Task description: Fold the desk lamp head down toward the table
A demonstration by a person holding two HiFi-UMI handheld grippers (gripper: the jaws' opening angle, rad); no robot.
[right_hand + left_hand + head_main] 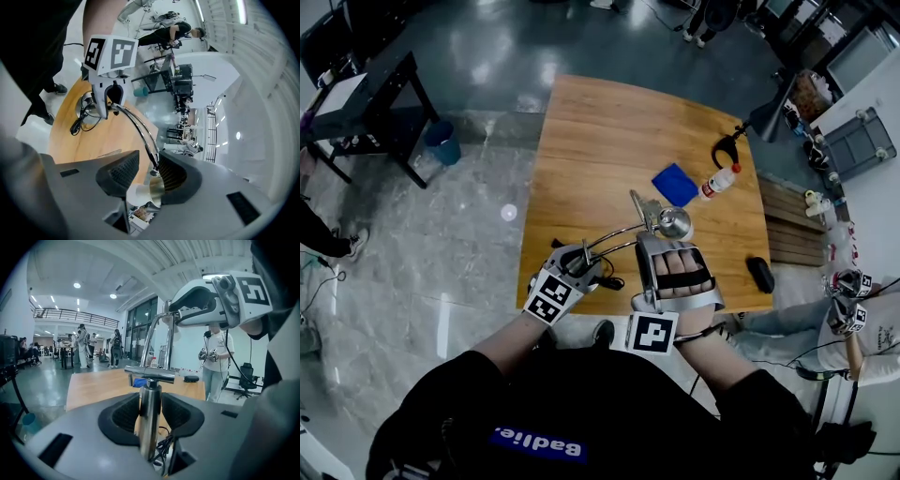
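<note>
A chrome desk lamp stands at the near edge of the wooden table (609,122). Its round head (675,222) tops two curved arms (140,131), which rise from a base (86,105) with a coiled black cord. My left gripper (581,255) is open, its jaws standing wide on either side of the lamp's upright post (150,418). My right gripper (667,239) is open round the lamp head (154,190). The arm's tip lies against one pad (171,176), and a gap shows at the other pad. From the left gripper view the right gripper (201,301) shows high up by the arms.
A blue cloth (675,184), a small bottle (720,181) and a black clamp-like object (729,145) lie at the table's far right. A black case (760,274) sits near the right edge. Another person (853,314) stands at the right. A dark side table (366,103) and a blue bin (442,142) are at the left.
</note>
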